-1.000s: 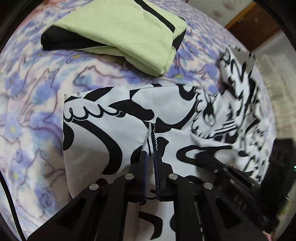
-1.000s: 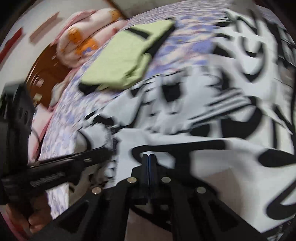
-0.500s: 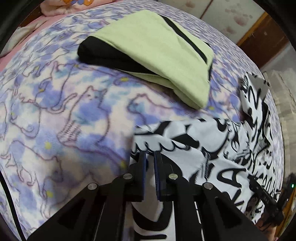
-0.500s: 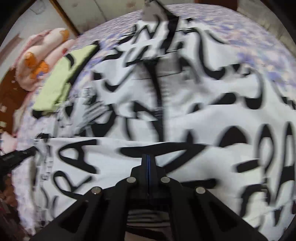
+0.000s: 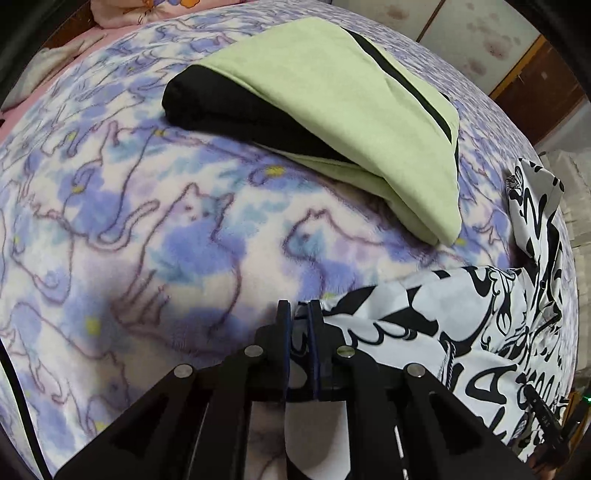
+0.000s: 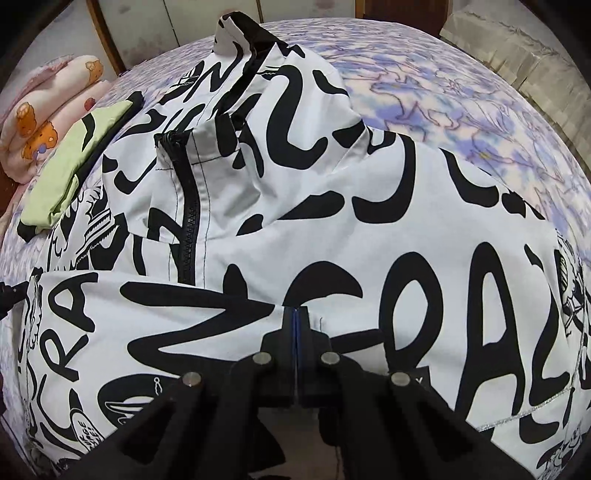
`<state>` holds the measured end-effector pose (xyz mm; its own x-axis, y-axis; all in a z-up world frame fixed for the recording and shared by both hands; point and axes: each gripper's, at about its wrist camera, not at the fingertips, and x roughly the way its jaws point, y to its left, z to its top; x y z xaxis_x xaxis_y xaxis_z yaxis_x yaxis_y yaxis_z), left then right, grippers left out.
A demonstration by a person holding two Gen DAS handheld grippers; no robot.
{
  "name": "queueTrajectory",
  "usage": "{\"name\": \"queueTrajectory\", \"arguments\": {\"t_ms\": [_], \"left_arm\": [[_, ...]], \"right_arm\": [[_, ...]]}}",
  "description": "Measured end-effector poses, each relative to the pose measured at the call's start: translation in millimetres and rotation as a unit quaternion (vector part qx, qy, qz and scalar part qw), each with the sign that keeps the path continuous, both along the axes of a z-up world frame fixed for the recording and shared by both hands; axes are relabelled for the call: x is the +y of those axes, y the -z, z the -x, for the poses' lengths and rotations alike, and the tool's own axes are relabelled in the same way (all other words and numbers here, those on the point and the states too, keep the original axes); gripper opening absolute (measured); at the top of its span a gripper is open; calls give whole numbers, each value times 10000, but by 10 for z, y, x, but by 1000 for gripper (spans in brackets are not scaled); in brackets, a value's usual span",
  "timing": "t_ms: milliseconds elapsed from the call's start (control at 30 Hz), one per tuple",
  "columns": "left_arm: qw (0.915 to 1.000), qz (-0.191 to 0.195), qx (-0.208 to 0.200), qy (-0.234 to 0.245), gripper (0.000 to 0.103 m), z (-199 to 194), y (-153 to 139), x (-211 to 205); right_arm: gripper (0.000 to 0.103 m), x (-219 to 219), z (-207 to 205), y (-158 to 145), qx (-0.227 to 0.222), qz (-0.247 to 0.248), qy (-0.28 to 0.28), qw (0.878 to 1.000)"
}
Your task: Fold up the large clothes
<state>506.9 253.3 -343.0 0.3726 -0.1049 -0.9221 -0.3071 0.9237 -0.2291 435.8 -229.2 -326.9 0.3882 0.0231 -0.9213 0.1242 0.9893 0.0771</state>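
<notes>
- the white-and-black printed jacket (image 6: 369,229) runs off the bottom and right edges of the right wrist view.
- the green-and-black folded garment (image 6: 62,166) is partly hidden behind the jacket there.
- the pink cartoon-print bedding (image 5: 122,9) is cut off at the left wrist view's top edge.

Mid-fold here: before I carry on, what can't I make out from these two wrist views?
- Left wrist view: where the fingers of the left gripper bite the black-and-white printed jacket, hidden by the fingers.
- Right wrist view: the jacket's near hem, covered by the right gripper.
- Right wrist view: the folded lime-green and black garment, partly behind the jacket.
</notes>
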Motion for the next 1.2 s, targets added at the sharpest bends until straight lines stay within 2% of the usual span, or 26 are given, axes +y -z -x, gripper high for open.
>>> {"name": "queueTrajectory", "arguments": {"t_ms": [233,433,533,667,733,867,967,1033,1100,1200], "left_arm": [[9998,-123,-54,145,7,-10,-222,-95],[9968,-184,-136,771,8,219,-527,-382],[9938,-60,-128,1105,10,400,-628,-581],[9880,277,-42,1519,10,644,-658,-884],[9839,354,57,1753,10,766,-612,-1031],[9784,258,295,2029,10,884,-426,-1225],[9783,251,493,1995,10,919,-269,-1245],[9791,303,454,1958,10,937,-209,-1222],[9801,342,396,1913,10,961,-192,-1199],[9818,293,373,1839,10,973,-172,-1204]], "right_arm": [[0,80,34,-120,69,-65,221,9997],[0,99,375,-500,-236,-526,560,9968],[0,215,586,-576,-349,-1010,465,9932],[0,588,699,-443,-134,-1364,52,9906],[0,814,722,-402,-192,-1388,-127,9900],[0,1224,660,-334,-364,-1871,-464,9806],[0,1457,548,-206,-242,-1614,-742,9838],[0,1449,493,-107,-106,-1330,-684,9887],[0,1284,469,-79,-159,-1305,-406,9905],[0,877,512,-70,-274,-770,302,9962]]}}
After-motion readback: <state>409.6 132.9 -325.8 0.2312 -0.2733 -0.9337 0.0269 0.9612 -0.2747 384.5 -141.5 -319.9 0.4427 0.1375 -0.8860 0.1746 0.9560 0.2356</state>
